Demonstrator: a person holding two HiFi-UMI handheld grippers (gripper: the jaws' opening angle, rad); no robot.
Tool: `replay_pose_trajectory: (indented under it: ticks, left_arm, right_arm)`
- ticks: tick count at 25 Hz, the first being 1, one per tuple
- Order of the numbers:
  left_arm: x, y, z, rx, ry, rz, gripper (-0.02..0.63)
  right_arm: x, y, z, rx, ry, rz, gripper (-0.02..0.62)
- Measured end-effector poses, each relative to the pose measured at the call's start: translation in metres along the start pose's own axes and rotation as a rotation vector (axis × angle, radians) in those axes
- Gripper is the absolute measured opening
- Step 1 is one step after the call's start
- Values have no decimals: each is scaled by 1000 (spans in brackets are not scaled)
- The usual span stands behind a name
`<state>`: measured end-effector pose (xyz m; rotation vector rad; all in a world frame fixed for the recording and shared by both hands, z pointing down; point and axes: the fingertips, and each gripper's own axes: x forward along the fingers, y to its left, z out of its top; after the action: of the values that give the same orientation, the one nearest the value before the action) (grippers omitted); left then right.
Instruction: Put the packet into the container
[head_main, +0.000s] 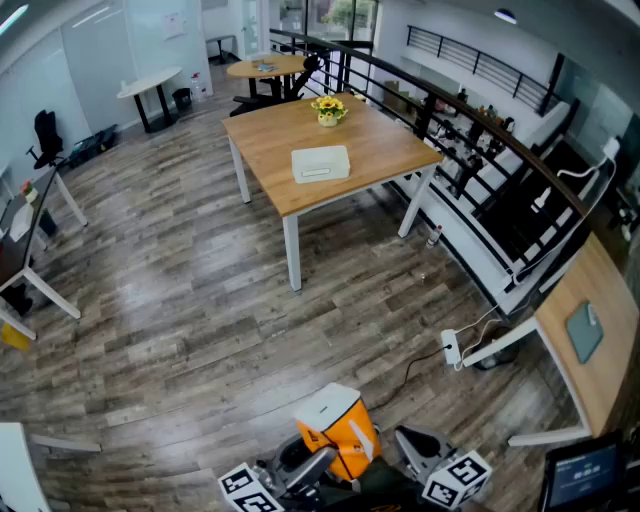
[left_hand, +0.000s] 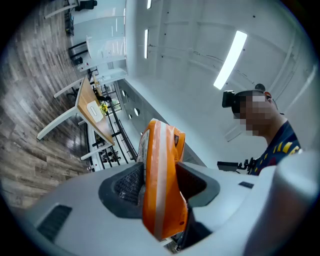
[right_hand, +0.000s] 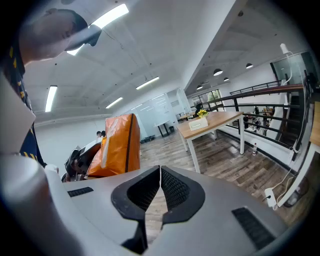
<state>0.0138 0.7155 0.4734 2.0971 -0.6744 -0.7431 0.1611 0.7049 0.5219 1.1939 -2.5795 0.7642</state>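
Observation:
An orange packet with a white stripe (left_hand: 161, 180) stands upright between the pads of my left gripper (left_hand: 157, 182), which is shut on it. The same packet (head_main: 338, 428) shows at the bottom of the head view, above the left gripper (head_main: 300, 470), and at the left of the right gripper view as packet (right_hand: 116, 146). My right gripper (right_hand: 160, 176) is shut with nothing between its jaws; in the head view it sits at the bottom as right gripper (head_main: 425, 460). A white container (head_main: 321, 163) lies on the wooden table (head_main: 385, 150) far ahead, also seen as container (right_hand: 198, 124).
A yellow flower pot (head_main: 329, 110) stands on the same table behind the container. A black railing (head_main: 470, 130) runs along the right. A power strip with cable (head_main: 452, 348) lies on the wood floor, beside a desk (head_main: 590, 320) at the right. More tables stand at the back and left.

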Motion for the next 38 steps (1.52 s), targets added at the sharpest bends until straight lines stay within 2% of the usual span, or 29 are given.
replay_pose_trajectory:
  ticks: [7,11,18,27,31,38]
  left_arm:
    - [-17,-21,17,48,-15,-18,197]
    - [-11,-31,10,49,-8,-30,196]
    - [26,-40,-8,79,60,-26,198]
    - [83,-50,-30,160,34,24,198]
    - [100,-51,-29,166,1,46,198]
    - [111,-17,-1,208,25,80,198]
  right_arm:
    - [-1,34,14,-62,-42,27,20]
    - [-8,33,18,-73,-70,33,20]
    - [-24,2,27,-1,-140,41,21]
    - [-53,-63,41,47,-229,91,21]
    - [-55,-79,48,61,-230,122,21]
    - [-23,-97,70,44,-241,113,21]
